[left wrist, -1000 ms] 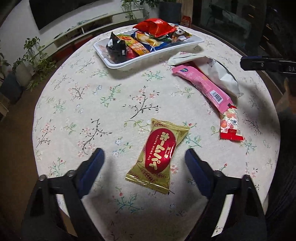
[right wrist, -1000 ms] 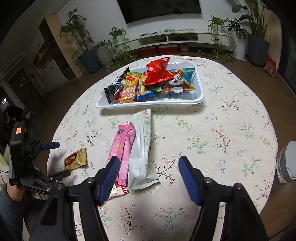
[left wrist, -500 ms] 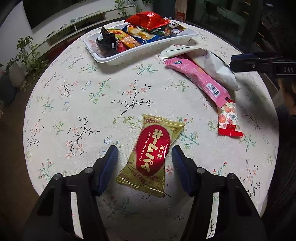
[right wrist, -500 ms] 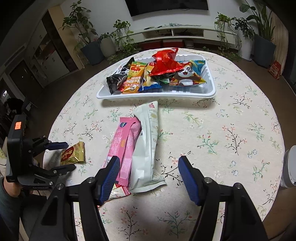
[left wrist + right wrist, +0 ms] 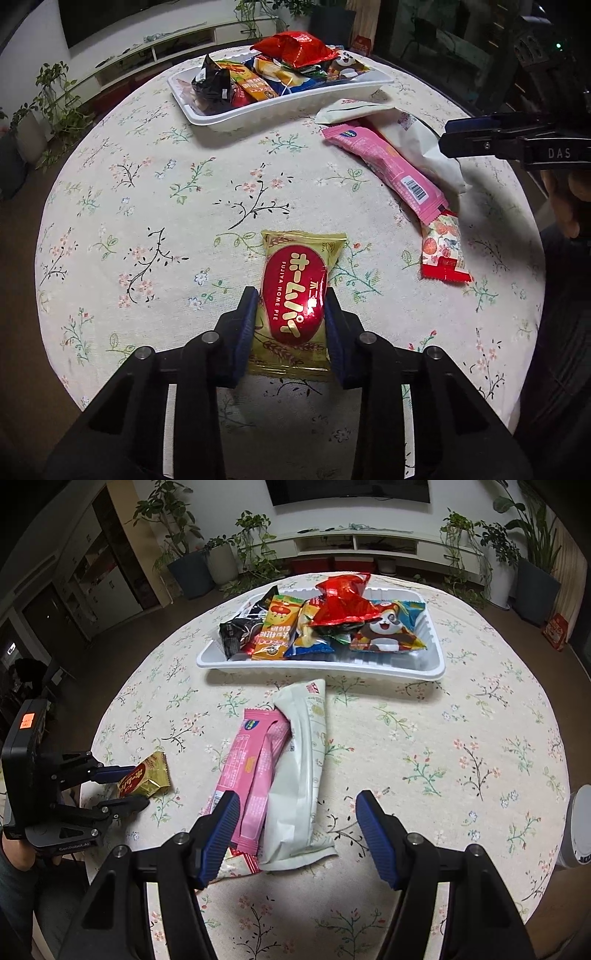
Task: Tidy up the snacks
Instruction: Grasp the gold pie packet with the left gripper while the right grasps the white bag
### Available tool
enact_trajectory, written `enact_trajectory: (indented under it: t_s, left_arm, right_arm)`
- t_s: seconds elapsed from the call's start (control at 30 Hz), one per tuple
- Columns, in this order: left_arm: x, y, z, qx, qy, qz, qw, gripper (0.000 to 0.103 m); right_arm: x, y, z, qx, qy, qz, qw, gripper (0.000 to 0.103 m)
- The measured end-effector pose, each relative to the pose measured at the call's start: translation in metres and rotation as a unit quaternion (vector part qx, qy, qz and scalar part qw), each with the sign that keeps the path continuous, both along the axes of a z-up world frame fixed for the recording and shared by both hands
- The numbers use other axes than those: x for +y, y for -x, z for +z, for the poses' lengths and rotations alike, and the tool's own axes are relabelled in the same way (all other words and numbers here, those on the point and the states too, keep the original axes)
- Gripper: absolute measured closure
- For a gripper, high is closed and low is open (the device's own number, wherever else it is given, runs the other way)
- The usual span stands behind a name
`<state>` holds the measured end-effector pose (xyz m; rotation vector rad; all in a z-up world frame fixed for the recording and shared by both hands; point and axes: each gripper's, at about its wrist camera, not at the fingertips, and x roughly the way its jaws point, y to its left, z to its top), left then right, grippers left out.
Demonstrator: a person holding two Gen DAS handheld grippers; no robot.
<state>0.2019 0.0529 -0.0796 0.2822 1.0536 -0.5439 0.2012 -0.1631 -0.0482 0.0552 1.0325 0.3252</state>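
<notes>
Pie packet gripped on the table

Left wrist: the left gripper has just been closing; its fingers are pressed on the gold pie packet, lying on the table.
Right wrist: the right gripper is held released above the pink packet and white packet, near the tray.

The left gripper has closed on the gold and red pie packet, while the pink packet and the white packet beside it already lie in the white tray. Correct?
Not quite. The pink packet and white packet lie on the tablecloth, short of the white tray, as the right wrist view shows. The left gripper has indeed just been closing on the pie packet.
</notes>
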Motion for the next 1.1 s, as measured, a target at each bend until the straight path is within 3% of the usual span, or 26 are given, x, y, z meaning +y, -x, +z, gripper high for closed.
enact_trajectory:
  t_s: [0.2,0.57,0.67,1.1]
  left_arm:
    - [0.002,0.002,0.000,-0.003,0.009,0.007,0.9999,0.072]
    - [0.004,0.002,0.000,-0.004,0.021,0.013,0.9997,0.072]
    - [0.005,0.003,0.000,-0.004,0.024,0.015,0.9996,0.072]
    - [0.007,0.003,0.003,-0.004,0.039,0.027,0.9989,0.073]
  right_arm:
    - [0.008,-0.014,-0.001,-0.005,0.017,0.003,1.000,0.047]
    - [0.017,-0.030,-0.029,0.031,0.033,0.005,0.999,0.059]
    - [0.013,-0.031,-0.033,0.035,0.027,0.002,0.999,0.069]
    - [-0.004,-0.017,-0.025,0.021,-0.002,-0.017,1.000,0.077]
